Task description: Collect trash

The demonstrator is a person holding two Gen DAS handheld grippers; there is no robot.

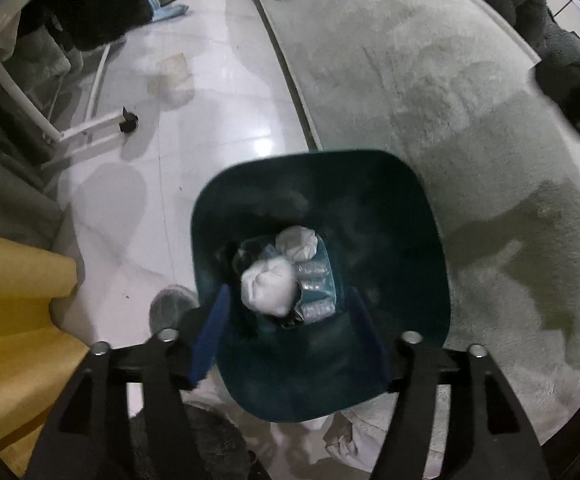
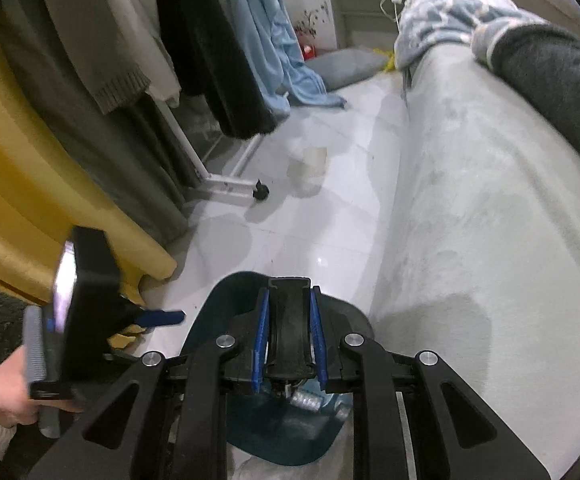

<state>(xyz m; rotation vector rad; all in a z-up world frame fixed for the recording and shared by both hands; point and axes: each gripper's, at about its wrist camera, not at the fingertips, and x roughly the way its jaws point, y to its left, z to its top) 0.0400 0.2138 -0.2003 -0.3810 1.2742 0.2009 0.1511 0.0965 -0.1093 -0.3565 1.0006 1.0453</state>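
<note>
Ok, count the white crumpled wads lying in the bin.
2: one wad nearest the left claw, the other wad just beyond it, both atop the trash in the bin. More may lie underneath.

1. Left wrist view: no legible text, label, brand, number or sign on any surface.
2. Right wrist view: white cabinet, top centre of frame, carries a dark branch-like decal and a red patch below it; any characters there are too small and blurred to read.
</note>
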